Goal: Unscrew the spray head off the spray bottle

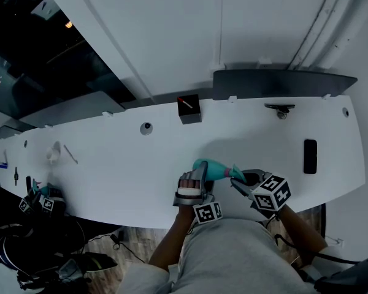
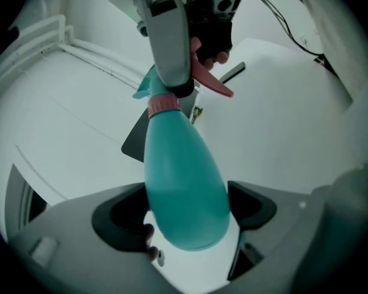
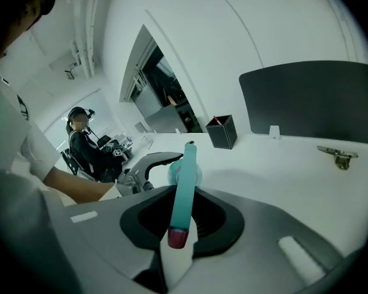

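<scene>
A teal spray bottle (image 1: 211,168) is held off the white table (image 1: 110,164) between my two grippers, near the table's front edge. My left gripper (image 1: 193,185) has the bottle's wide body (image 2: 184,182) between its jaws, and both pads touch its sides. A pink collar (image 2: 162,104) joins the body to the spray head, whose pink trigger (image 2: 211,84) sticks out to the right. My right gripper (image 1: 248,177) is shut on the spray head (image 3: 184,188), a teal bar with a red tip at its near end. One right finger (image 2: 170,35) hides most of the head in the left gripper view.
On the table stand a black pen box (image 1: 189,110), a metal clamp (image 1: 280,109), a flat black object (image 1: 310,156) and a small round knob (image 1: 146,128). A dark panel (image 1: 282,83) runs along the back. Another person (image 3: 86,143) sits at the left.
</scene>
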`<state>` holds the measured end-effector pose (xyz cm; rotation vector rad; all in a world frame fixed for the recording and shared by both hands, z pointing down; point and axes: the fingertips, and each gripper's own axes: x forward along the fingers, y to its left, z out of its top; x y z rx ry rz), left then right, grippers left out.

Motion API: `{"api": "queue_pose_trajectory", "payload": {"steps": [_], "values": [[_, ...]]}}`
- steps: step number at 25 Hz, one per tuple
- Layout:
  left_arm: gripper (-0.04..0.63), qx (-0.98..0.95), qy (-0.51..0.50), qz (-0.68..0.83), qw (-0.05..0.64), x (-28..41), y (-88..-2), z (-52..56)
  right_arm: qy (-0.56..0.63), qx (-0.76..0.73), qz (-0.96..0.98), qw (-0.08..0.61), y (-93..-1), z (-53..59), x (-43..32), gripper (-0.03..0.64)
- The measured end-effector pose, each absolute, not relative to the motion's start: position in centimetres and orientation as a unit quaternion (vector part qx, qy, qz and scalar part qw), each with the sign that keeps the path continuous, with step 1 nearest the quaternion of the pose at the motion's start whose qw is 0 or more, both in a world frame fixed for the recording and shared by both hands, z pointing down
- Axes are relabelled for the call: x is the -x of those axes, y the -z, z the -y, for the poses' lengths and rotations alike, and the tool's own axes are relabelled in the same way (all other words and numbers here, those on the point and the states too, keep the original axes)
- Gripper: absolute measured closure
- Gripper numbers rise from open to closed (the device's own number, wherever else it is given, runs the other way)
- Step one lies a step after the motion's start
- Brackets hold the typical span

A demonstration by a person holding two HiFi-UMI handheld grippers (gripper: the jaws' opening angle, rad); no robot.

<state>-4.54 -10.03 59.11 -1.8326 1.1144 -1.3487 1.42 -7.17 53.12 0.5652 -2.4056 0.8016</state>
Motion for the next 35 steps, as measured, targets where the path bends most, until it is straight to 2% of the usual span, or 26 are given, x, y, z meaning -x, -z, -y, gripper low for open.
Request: {"api": "queue_pose_trajectory", "payload": {"steps": [2,4,7,9,10,12,14,16,17,19,21,24,26,30,32,34,35], "values": [[0.197,0.701,0.514,-0.410,0.276,4.4,-59.7,9.8,-0.241,-0.196,0.902,0.299,-53.1,6.7,-1.2,0.554],[0.202,0.711,0.521,-0.398,0.254,4.4,-60.4,9.4,-0.136,-0.166,0.914,0.343,-53.3,5.7,-0.6,0.554],[0.206,0.727,0.520,-0.375,0.244,4.1,-61.3,8.3,0.131,-0.077,0.894,0.421,-53.7,4.7,-0.5,0.554],[0.207,0.734,0.518,-0.367,0.241,3.8,-61.6,7.6,0.302,-0.018,0.843,0.444,-54.0,4.6,-0.9,0.554],[0.207,0.737,0.515,-0.369,0.236,3.7,-61.7,7.4,0.347,-0.007,0.826,0.445,-54.1,4.8,-1.1,0.554],[0.207,0.740,0.507,-0.382,0.221,3.7,-61.6,7.4,0.353,-0.021,0.829,0.434,-53.7,5.3,-1.1,0.551],[0.207,0.735,0.500,-0.403,0.219,4.1,-60.9,8.0,0.308,-0.054,0.858,0.407,-52.8,5.3,-0.6,0.531],[0.209,0.726,0.495,-0.423,0.221,4.7,-60.2,8.6,0.224,-0.094,0.899,0.365,-51.3,5.2,-0.1,0.401],[0.209,0.721,0.493,-0.433,0.223,5.0,-59.9,8.9,0.164,-0.122,0.919,0.337,-50.3,5.4,-0.1,0.360],[0.209,0.708,0.491,-0.453,0.228,5.7,-59.3,9.4,0.005,-0.198,0.946,0.258,-48.1,6.2,-1.1,0.350],[0.209,0.692,0.490,-0.473,0.240,6.4,-58.7,9.9,-0.205,-0.263,0.930,0.155,-46.3,6.8,-2.7,0.351],[0.209,0.664,0.493,-0.491,0.275,7.0,-57.5,10.7,-0.551,-0.279,0.786,-0.022,-45.8,6.2,-4.1,0.351],[0.209,0.647,0.495,-0.491,0.308,7.0,-56.7,10.8,-0.687,-0.271,0.668,-0.086,-47.5,5.7,-3.9,0.350],[0.209,0.631,0.503,-0.468,0.360,5.8,-56.1,10.5,-0.737,-0.315,0.589,-0.098,-51.0,7.1,-3.1,0.366],[0.209,0.631,0.516,-0.459,0.353,5.6,-56.8,10.4,-0.720,-0.318,0.611,-0.081,-51.5,7.9,-2.5,0.494],[0.209,0.636,0.529,-0.449,0.338,5.8,-57.8,10.1,-0.658,-0.292,0.694,-0.012,-51.4,7.8,-1.5,0.506],[0.209,0.641,0.531,-0.442,0.334,5.9,-58.2,9.9,-0.594,-0.269,0.757,0.052,-51.4,7.4,-1.1,0.511]]}}
